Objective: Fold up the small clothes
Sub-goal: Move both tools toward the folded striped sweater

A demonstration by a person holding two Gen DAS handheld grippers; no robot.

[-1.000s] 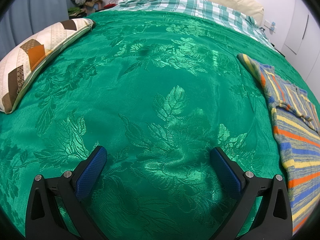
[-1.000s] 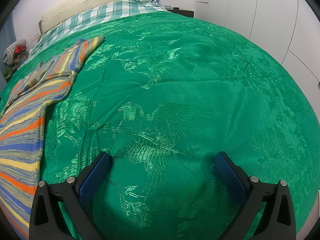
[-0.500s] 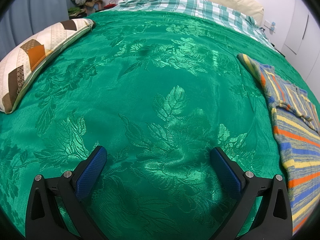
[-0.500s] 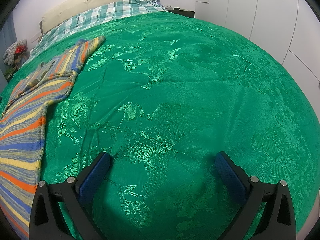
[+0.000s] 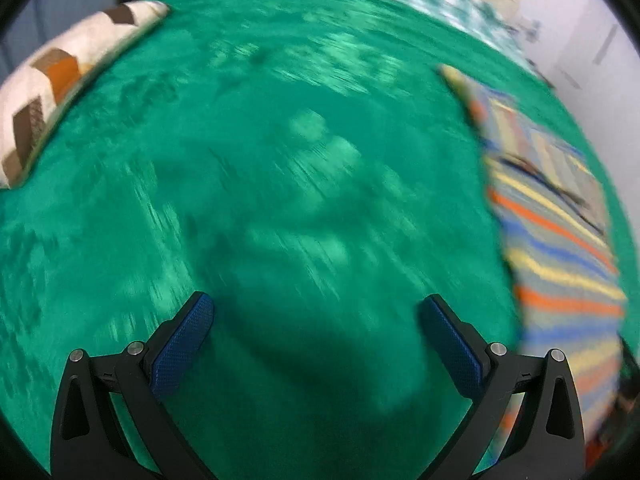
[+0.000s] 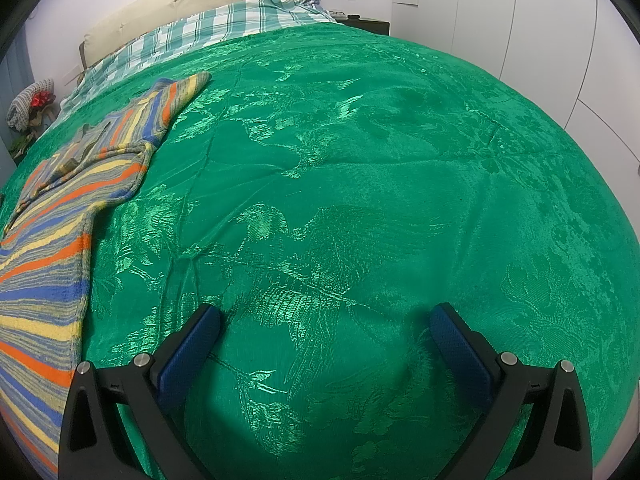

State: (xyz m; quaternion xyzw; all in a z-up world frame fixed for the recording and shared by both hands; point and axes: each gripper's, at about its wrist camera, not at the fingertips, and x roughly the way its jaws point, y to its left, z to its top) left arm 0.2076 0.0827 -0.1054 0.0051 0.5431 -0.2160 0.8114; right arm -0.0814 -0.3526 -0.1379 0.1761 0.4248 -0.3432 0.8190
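Note:
A small striped garment (image 5: pixel 560 248) in blue, orange, yellow and grey lies flat on the green bedspread (image 5: pixel 300 184), at the right of the blurred left wrist view. It also shows at the left of the right wrist view (image 6: pixel 60 240), one sleeve pointing toward the headboard. My left gripper (image 5: pixel 316 312) is open and empty above the bedspread, left of the garment. My right gripper (image 6: pixel 326 322) is open and empty above the bedspread, right of the garment.
A patchwork pillow (image 5: pixel 60 80) lies at the bed's left edge. A plaid sheet (image 6: pixel 208 32) and cream headboard (image 6: pixel 192 4) are at the far end. White wardrobe doors (image 6: pixel 540 32) stand to the right. A pile of clothes (image 6: pixel 32 100) sits beyond the bed's far left.
The left gripper has started moving fast, so its view is blurred and the garment sits closer in the frame. The right gripper has shifted slightly. Both stay open.

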